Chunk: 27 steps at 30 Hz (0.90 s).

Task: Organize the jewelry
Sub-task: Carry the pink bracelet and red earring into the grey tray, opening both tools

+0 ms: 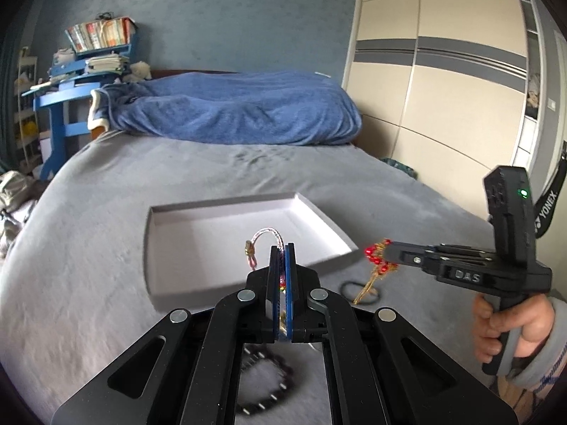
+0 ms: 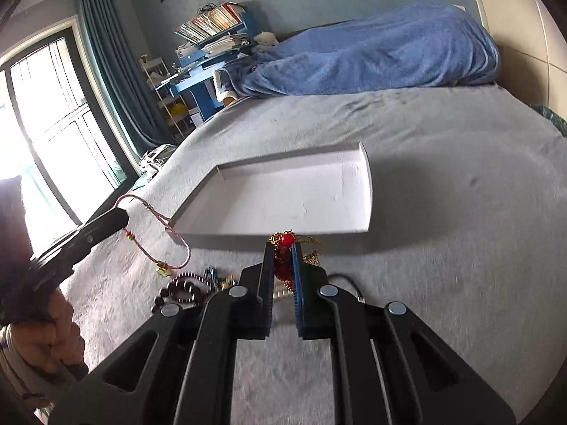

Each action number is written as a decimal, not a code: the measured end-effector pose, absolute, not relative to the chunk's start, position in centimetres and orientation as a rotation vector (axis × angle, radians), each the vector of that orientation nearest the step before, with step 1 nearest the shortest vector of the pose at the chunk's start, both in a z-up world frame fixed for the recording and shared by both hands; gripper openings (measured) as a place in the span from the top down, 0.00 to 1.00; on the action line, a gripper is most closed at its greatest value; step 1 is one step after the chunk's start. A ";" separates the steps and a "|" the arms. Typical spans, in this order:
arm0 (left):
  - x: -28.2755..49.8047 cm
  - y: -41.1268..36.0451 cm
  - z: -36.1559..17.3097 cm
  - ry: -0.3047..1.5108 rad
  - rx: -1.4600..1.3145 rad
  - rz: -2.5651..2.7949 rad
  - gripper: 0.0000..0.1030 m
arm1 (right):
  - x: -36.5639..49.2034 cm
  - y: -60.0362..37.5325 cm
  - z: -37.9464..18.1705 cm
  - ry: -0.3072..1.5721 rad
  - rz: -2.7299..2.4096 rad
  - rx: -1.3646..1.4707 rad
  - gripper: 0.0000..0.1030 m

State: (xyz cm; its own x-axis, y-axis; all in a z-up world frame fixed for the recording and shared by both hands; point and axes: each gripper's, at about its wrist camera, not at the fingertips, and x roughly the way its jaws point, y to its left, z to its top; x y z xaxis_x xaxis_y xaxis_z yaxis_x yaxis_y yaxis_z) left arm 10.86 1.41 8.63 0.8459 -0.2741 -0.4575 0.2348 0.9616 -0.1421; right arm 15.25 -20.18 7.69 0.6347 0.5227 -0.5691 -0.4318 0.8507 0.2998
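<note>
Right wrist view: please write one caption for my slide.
Right gripper holds red-bead jewelry before the white tray on a grey bed.

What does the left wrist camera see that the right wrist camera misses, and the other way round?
Only the left wrist view: the wardrobe doors and the right hand gripping its handle.

Only the right wrist view: the bright window, the teal curtain and the left hand.

Both: the empty white tray on the grey bed, the left tool shut on the pink cord bracelet, the right tool shut on the red bead jewelry, and dark beads.
</note>
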 end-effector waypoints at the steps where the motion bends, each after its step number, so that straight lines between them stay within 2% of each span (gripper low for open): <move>1: 11.6 2.0 8.9 0.495 -0.089 -0.260 0.97 | 15.8 -20.0 7.9 0.692 0.548 0.144 0.91; 15: 19.5 6.8 11.1 0.508 -0.096 -0.183 0.97 | 22.5 -18.8 10.9 0.676 0.572 0.201 0.91; 20: 21.6 6.7 9.8 0.556 -0.089 -0.182 0.97 | 24.5 -18.0 9.3 0.717 0.543 0.182 0.91; 27: 22.8 6.7 5.1 0.663 -0.100 -0.171 0.97 | 25.5 -16.8 5.1 0.804 0.488 0.118 0.91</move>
State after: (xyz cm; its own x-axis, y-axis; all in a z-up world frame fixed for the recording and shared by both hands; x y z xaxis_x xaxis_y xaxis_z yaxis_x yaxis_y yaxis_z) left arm 22.80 6.69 5.15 0.7745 -0.1900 -0.6033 0.1262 0.9811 -0.1470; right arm 25.46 -16.81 5.07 0.5900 0.4621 -0.6621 -0.3739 0.8832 0.2832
